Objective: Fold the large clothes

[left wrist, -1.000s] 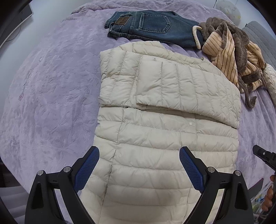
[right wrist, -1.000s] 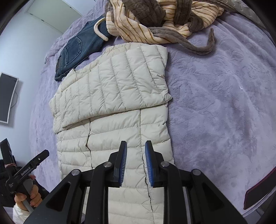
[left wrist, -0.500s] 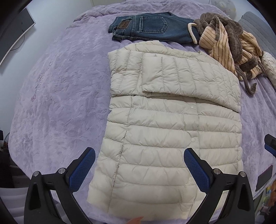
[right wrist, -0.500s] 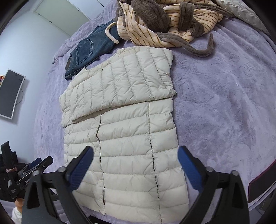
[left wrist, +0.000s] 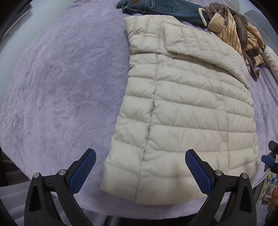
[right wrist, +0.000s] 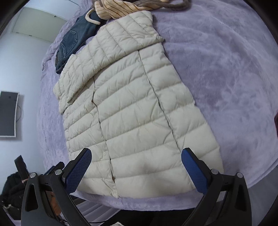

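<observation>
Now spread to full width, with nothing between the pads: right gripper [right wrist: 136,166], whose jaws stood nearly together a second ago and have just been opening, and left gripper [left wrist: 140,167], already wide then and opened a touch further. Pulled back toward the near edge of the bed [left wrist: 57,90] since that earlier view, so that the whole hem of the cream puffer jacket [left wrist: 187,111] now shows where only its middle did. Lying flat and face up on the purple cover, sleeves folded across the chest at the far end, hem nearest the cameras. Left gripper poised above the jacket's near left corner, one blue pad over bare cover, the other over the hem; right gripper above the hem's right half, straddling the front opening and the right side seam. Neither touching fabric, as far as can be told. Probably lined up to take the two hem corners and carry them up toward the collar. Beyond the collar, folded jeans [left wrist: 161,8] and a striped brown robe [left wrist: 232,29], untouched.
</observation>
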A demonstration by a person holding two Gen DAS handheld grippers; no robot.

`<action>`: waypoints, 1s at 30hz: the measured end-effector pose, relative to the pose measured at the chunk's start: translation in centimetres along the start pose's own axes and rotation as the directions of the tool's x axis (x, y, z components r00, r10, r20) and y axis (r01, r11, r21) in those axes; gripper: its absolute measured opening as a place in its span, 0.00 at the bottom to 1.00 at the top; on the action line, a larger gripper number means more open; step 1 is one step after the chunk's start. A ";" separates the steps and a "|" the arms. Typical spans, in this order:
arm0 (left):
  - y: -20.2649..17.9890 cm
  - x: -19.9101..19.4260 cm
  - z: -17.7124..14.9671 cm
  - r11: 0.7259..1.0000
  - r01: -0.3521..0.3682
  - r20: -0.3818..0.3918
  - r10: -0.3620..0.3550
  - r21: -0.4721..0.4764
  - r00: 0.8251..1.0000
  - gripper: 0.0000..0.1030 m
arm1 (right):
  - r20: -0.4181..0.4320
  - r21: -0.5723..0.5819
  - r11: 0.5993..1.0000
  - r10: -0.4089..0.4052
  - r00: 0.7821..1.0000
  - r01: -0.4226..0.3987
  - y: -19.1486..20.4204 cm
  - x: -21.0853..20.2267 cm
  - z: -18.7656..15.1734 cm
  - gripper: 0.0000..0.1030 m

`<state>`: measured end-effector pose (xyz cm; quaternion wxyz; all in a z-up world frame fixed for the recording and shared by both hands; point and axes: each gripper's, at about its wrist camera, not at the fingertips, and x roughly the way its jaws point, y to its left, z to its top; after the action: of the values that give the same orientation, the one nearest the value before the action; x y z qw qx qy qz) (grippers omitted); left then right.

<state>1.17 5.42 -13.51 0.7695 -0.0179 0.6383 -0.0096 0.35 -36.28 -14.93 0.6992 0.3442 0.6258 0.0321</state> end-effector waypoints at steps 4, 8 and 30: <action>4.0 0.5 -2.5 0.994 0.047 -0.023 -0.050 -0.096 0.999 1.00 | -0.030 0.086 0.996 0.017 0.999 -0.015 -1.5 0.9 -3.2 1.00; 7.6 1.4 -4.0 0.969 0.129 -0.041 -0.140 -0.211 0.989 1.00 | -0.012 0.164 0.984 0.074 0.997 -0.071 -2.9 0.6 -5.1 1.00; 3.9 6.4 -2.8 0.872 0.421 -0.107 -0.457 -0.248 0.883 1.00 | 0.167 0.512 0.788 0.300 0.939 -0.342 -11.0 3.2 -7.7 1.00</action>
<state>-0.42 9.06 -20.50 0.6860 -0.2461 0.6748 -0.1161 -10.11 -39.78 -23.27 0.5836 0.6269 0.5148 -0.0379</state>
